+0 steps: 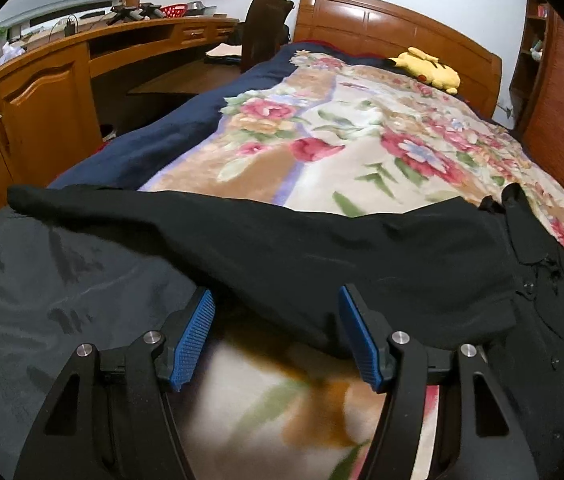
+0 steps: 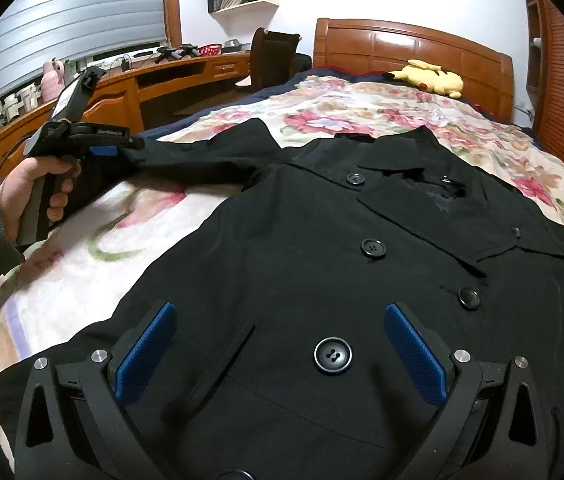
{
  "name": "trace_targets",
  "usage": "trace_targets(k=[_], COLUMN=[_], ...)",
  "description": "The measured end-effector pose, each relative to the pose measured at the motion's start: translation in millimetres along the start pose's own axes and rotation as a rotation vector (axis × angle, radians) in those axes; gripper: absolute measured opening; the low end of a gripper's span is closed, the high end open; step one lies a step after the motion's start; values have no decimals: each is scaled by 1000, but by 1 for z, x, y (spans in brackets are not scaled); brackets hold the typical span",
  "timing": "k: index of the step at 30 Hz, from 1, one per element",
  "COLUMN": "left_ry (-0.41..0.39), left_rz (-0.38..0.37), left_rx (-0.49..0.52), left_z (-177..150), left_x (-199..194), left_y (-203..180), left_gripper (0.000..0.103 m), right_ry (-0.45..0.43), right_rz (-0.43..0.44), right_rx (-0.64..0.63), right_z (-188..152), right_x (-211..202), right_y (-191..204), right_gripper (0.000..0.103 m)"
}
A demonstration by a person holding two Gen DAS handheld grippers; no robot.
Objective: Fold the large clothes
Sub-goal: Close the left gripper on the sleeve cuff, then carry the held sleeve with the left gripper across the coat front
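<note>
A: Where's the garment?

B: The black buttoned coat (image 2: 362, 272) lies front-up, spread across the floral fleece blanket (image 1: 362, 140) on the bed.

A: And the tools?

B: The right gripper (image 2: 278, 316) hovers above the coat's front, blue pads wide apart, holding nothing. The left gripper (image 1: 276, 300) is also spread open at the outstretched black sleeve (image 1: 242, 232), unclamped.

A: Anything nearby?

B: A yellow plush toy (image 1: 428, 66) by the wooden headboard.
</note>
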State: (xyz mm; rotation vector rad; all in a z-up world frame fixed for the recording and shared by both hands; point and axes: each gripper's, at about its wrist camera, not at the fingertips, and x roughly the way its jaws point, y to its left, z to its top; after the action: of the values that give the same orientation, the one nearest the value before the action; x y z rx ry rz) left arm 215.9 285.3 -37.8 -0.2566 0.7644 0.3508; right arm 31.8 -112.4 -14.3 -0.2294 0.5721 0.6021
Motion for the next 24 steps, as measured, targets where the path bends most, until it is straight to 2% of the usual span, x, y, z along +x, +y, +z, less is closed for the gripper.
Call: trace_targets(k=[1, 2, 3, 5, 6, 7, 8, 11, 19, 24], left_ry=[-8, -12, -12, -7, -3, -1, -2, -18, -131, -151], left_rz=[7, 10, 19, 41, 47, 57, 67, 69, -42, -123], left_rx=[10, 17, 24, 36, 37, 39, 40, 69, 213, 326], left_z=[0, 2, 3, 8, 10, 13, 14, 14, 7, -11], left_x=[0, 1, 3, 6, 8, 10, 10, 2, -72, -106], left_y=[-2, -3, -3, -5, -5, -5, -5, -14, -79, -131], left_gripper=[60, 50, 45, 27, 23, 13, 8, 3, 1, 2], right_ry=[1, 1, 0, -1, -2, -3, -4, -5, -39, -116], right_rz=[0, -1, -1, -1, 0, 0, 1, 5, 25, -64], right_rx=[-4, -7, -9, -8, -6, -4, -2, 0, 29, 26], right_z=[0, 0, 0, 0, -1, -1, -1, 0, 2, 0], right_x=[0, 0, 1, 1, 1, 1, 1, 2, -20, -55], right_y=[1, 1, 0, 0, -1, -1, -2, -4, -15, -34], right_gripper=[103, 103, 103, 103, 103, 103, 103, 103, 103, 103])
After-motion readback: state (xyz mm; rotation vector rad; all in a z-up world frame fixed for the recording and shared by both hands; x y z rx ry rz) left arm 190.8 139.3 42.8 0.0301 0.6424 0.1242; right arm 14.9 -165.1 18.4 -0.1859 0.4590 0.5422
